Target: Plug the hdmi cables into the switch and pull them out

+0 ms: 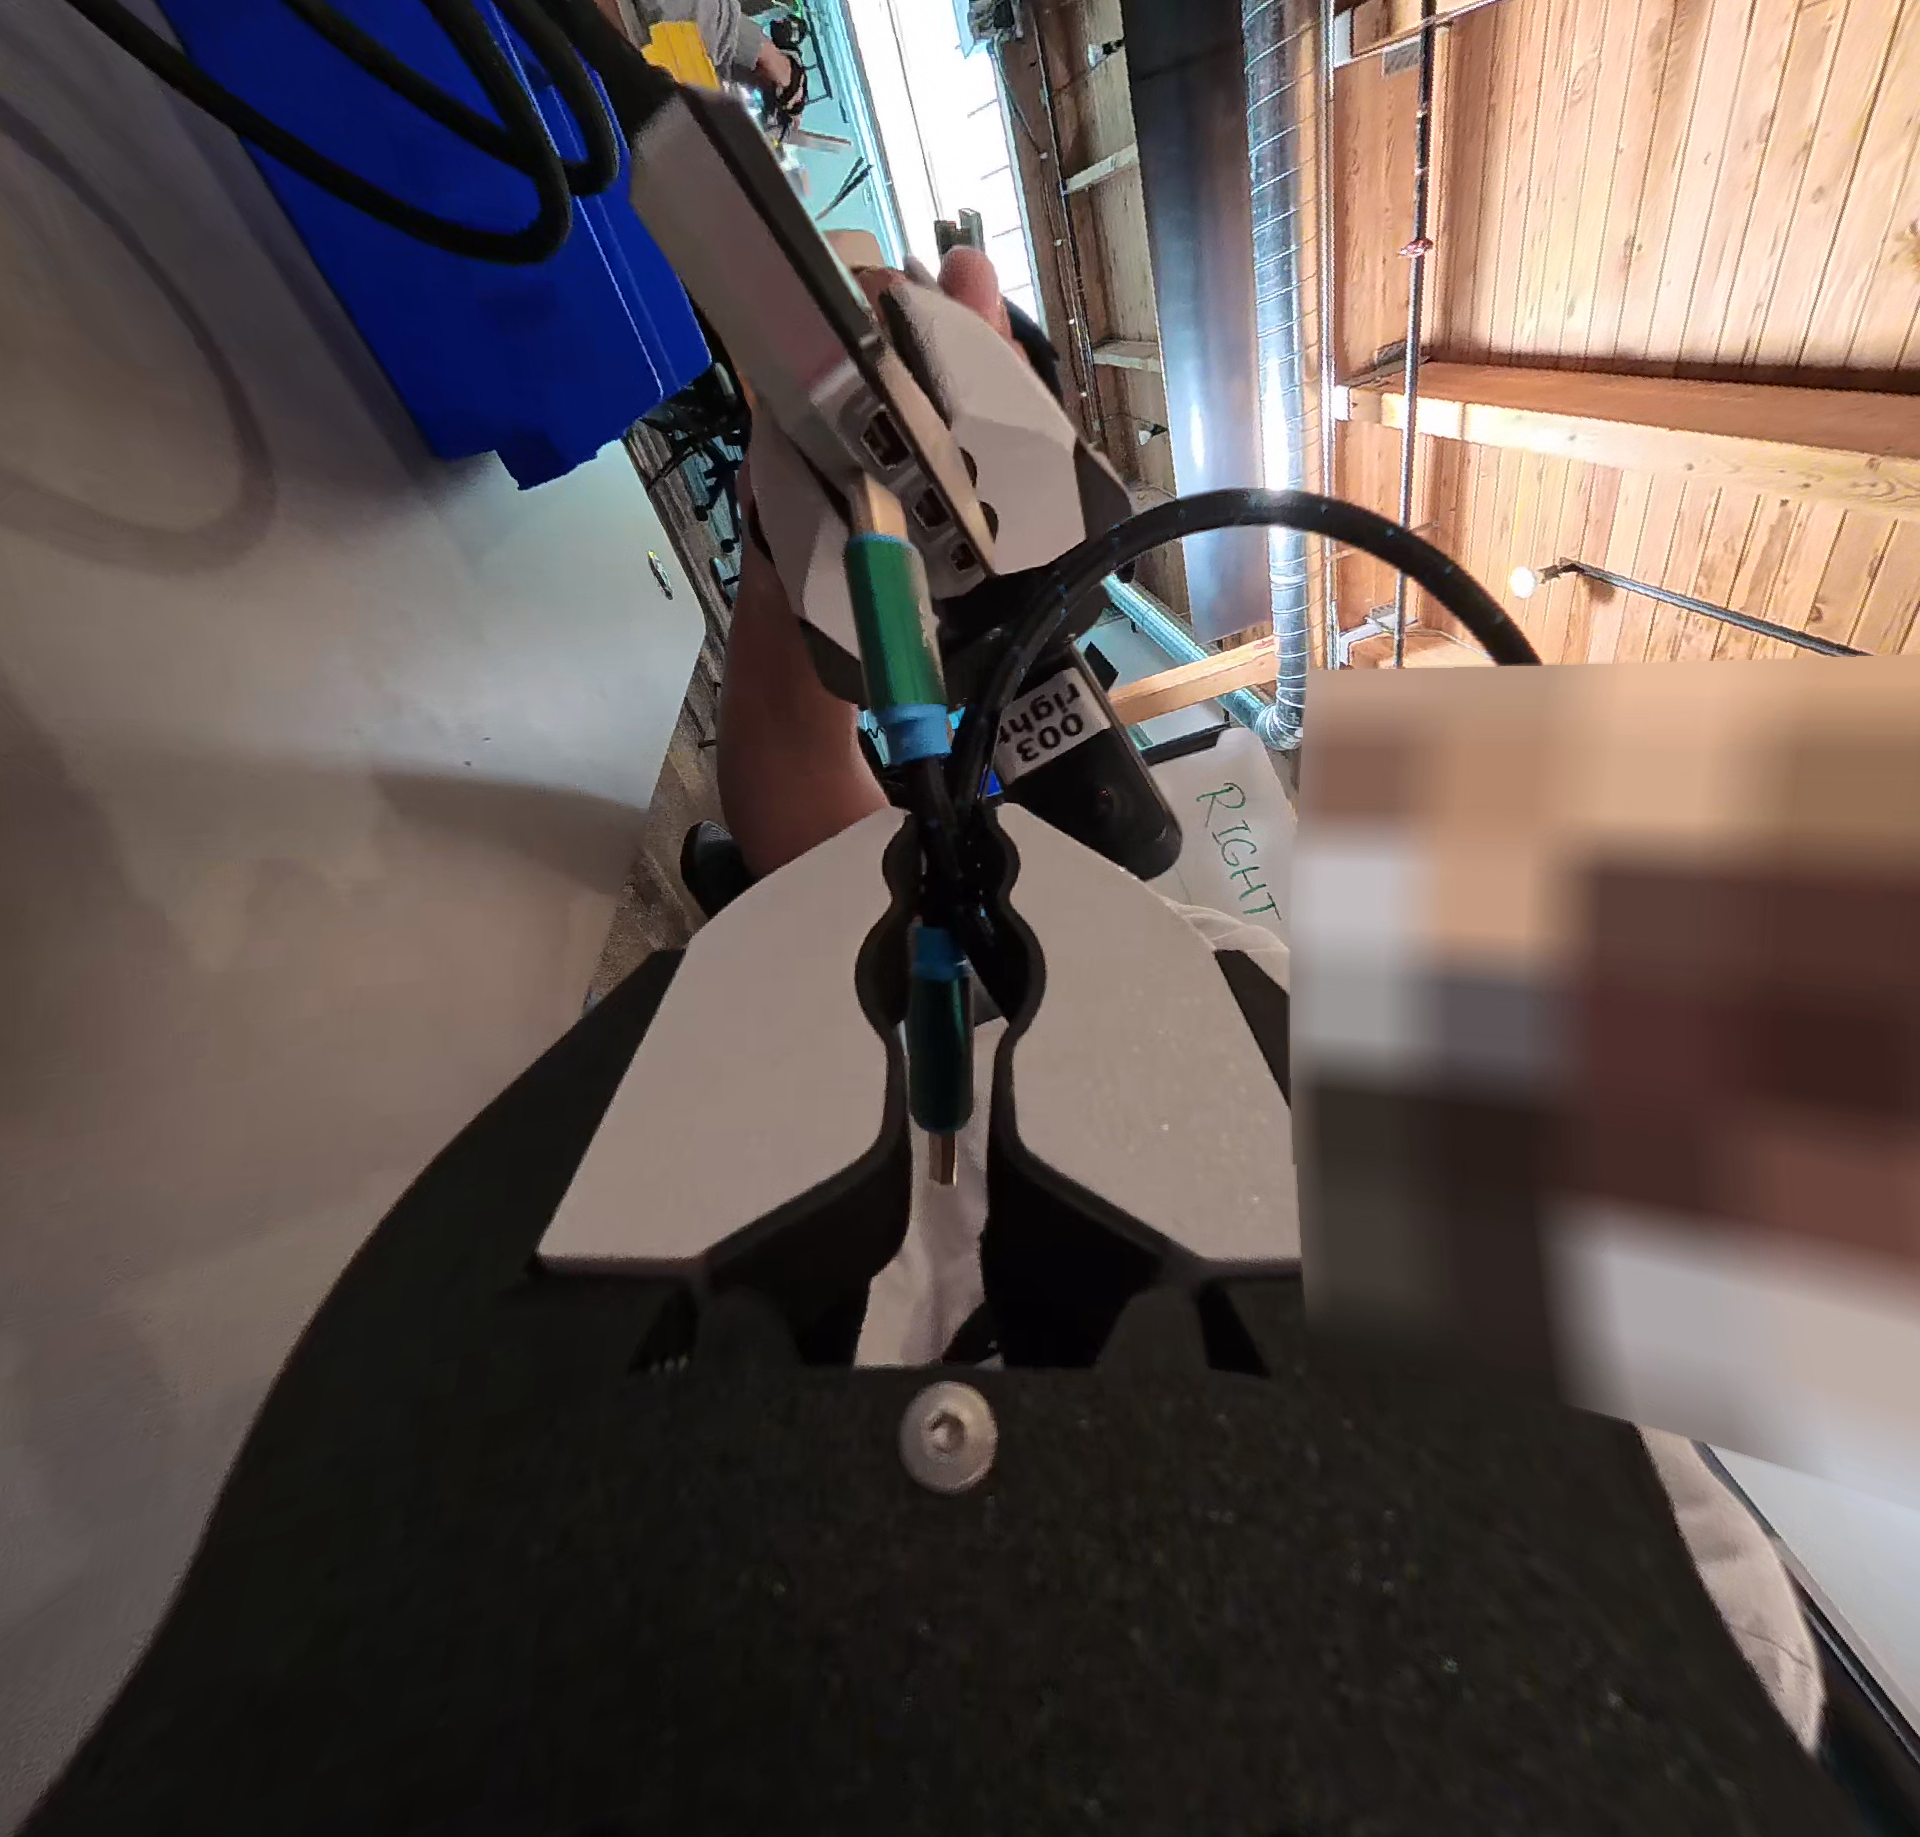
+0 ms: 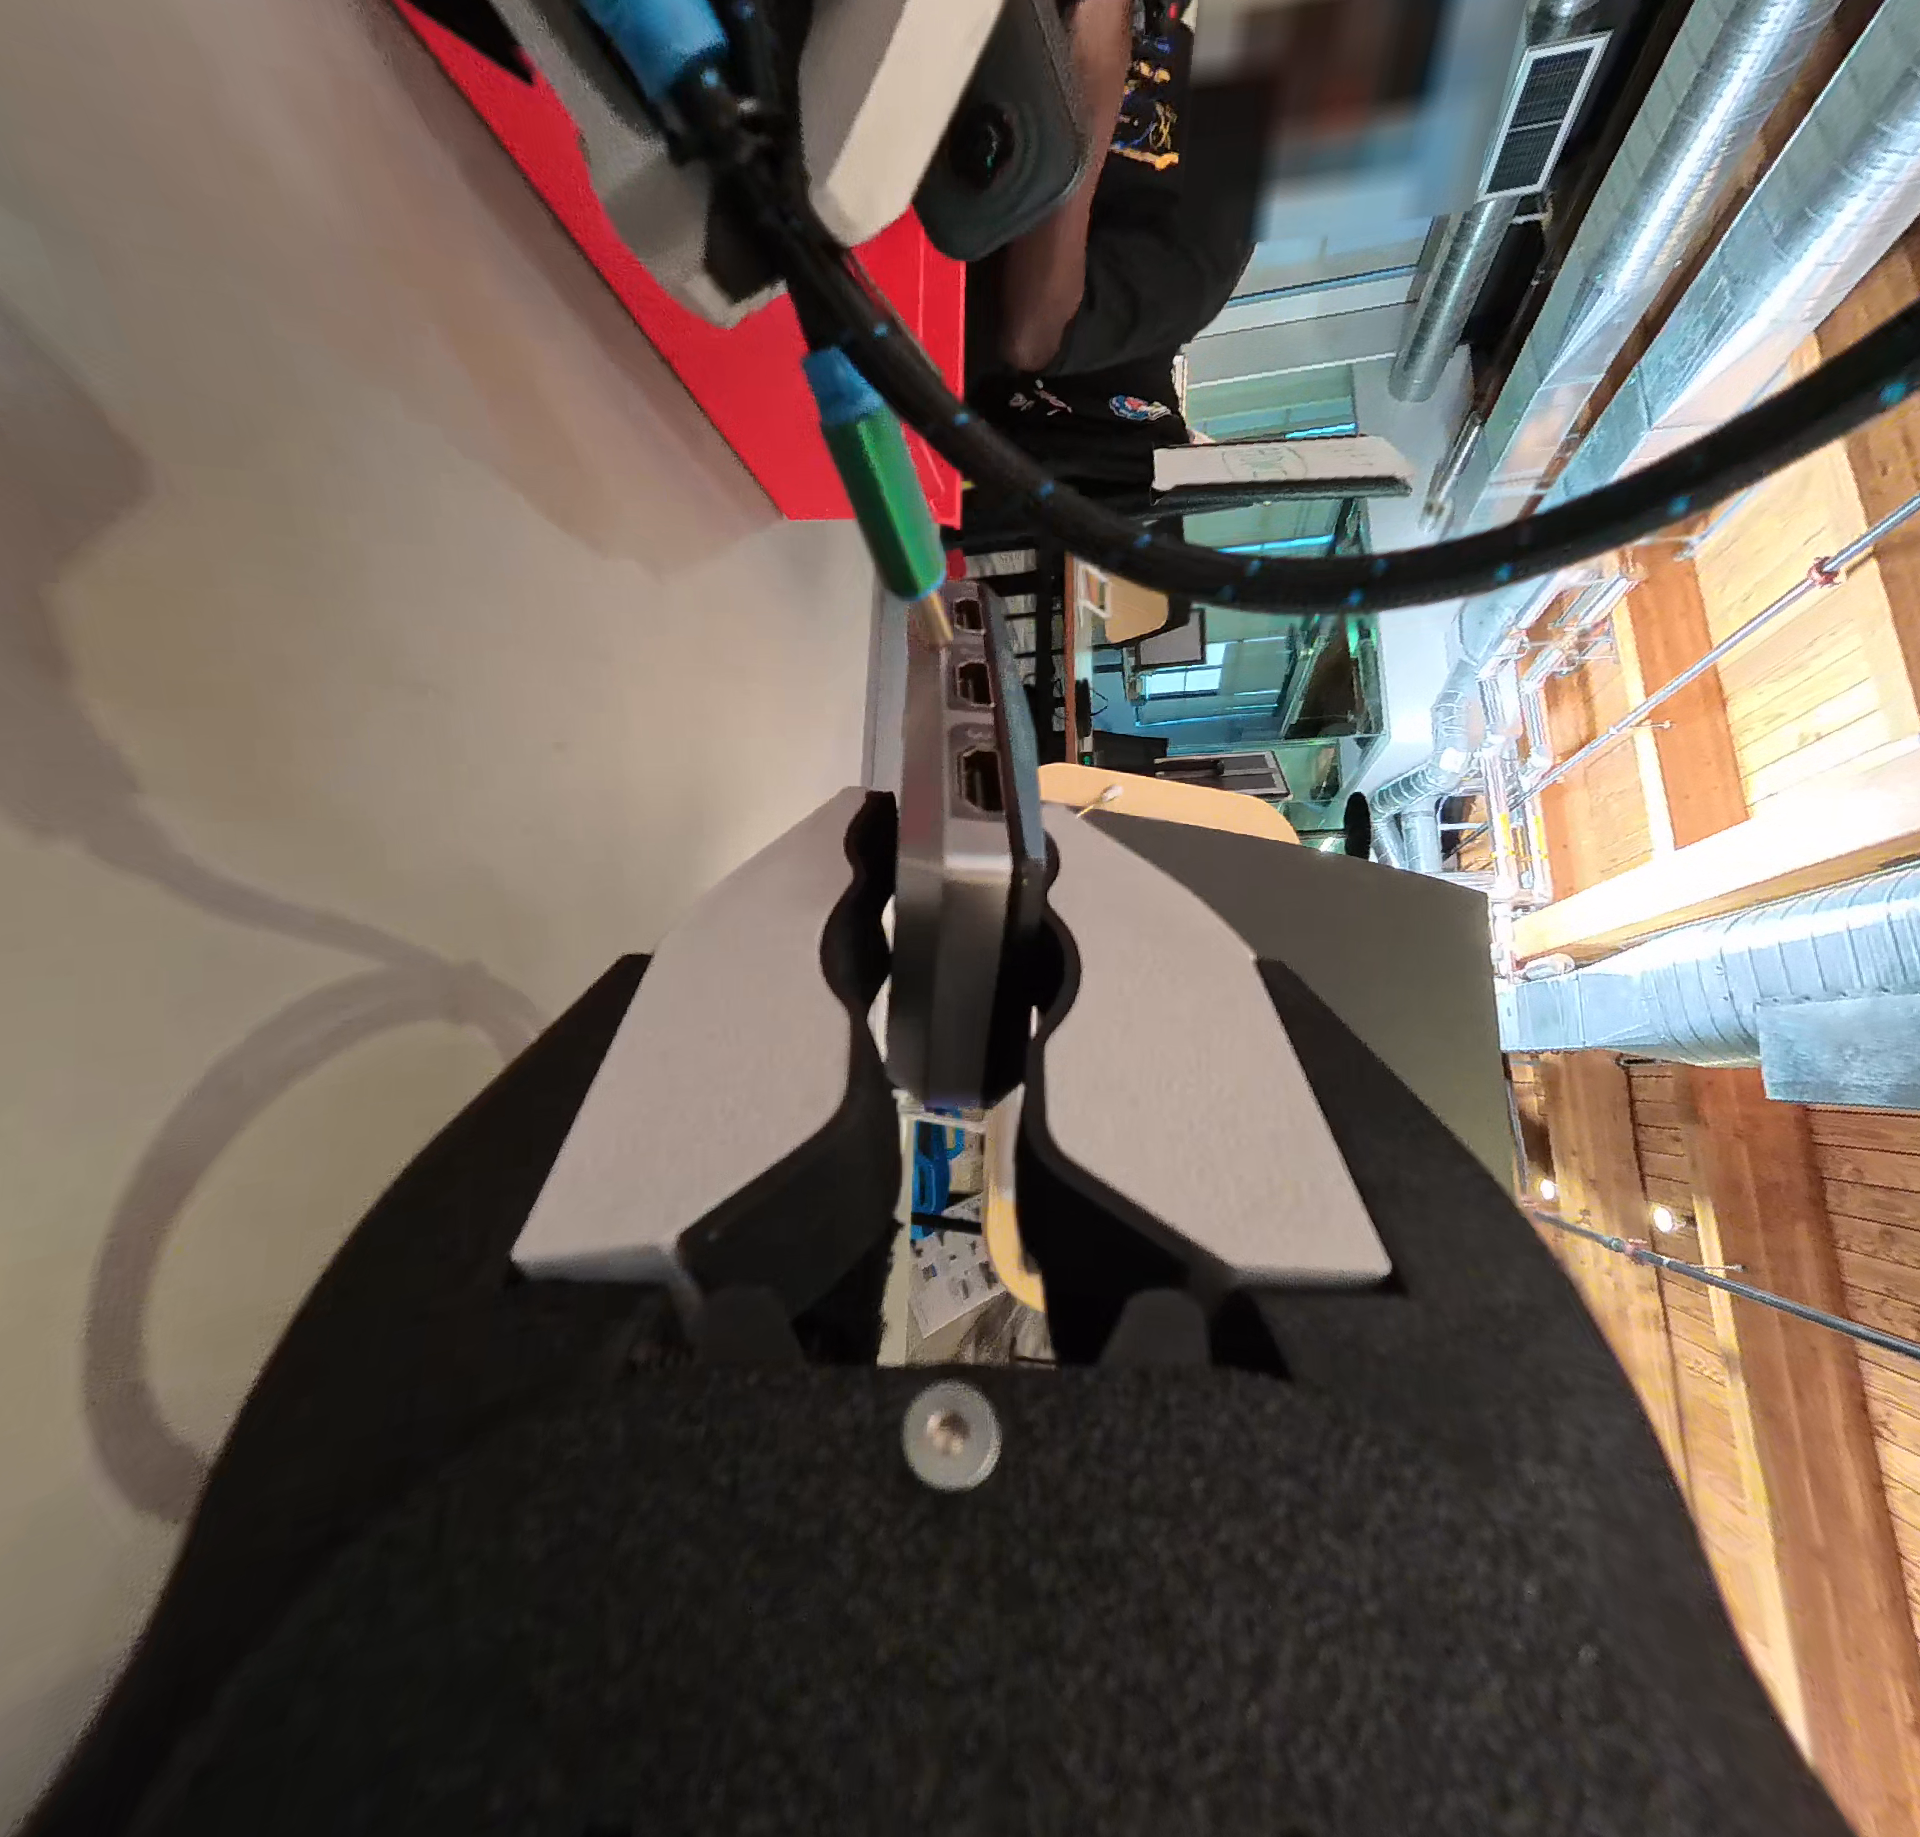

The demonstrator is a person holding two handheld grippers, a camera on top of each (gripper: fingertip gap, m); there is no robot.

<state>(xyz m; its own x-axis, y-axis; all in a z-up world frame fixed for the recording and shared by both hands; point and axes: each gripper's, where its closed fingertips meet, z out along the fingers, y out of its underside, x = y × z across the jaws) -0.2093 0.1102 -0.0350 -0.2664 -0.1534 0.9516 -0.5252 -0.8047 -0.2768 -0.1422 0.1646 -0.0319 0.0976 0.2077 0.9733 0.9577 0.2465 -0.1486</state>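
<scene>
Two grippers meet in mid-air above the tabletop (image 2: 364, 696). The right gripper (image 2: 961, 914) clamps the grey switch (image 2: 951, 956). The left gripper (image 1: 951, 914) pinches the black cable (image 1: 1299, 530) behind a green plug (image 1: 896, 624), whose metal tip touches the switch's end port.

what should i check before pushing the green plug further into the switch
1. Right tool grip on the switch: ok, fingers clamp both its flat faces.
2. Left tool grip on the cable: ok, shut on the black cord behind the plug.
3. Green plug at a port: ok, its metal tip meets the end port.
4. Plug in line with the port: not ok, it sits at a slant to the switch edge.
5. How deep the tip is seated: cannot tell.
6. Second green plug: ok, loose between the left tool's fingers, away from the ports.
</scene>
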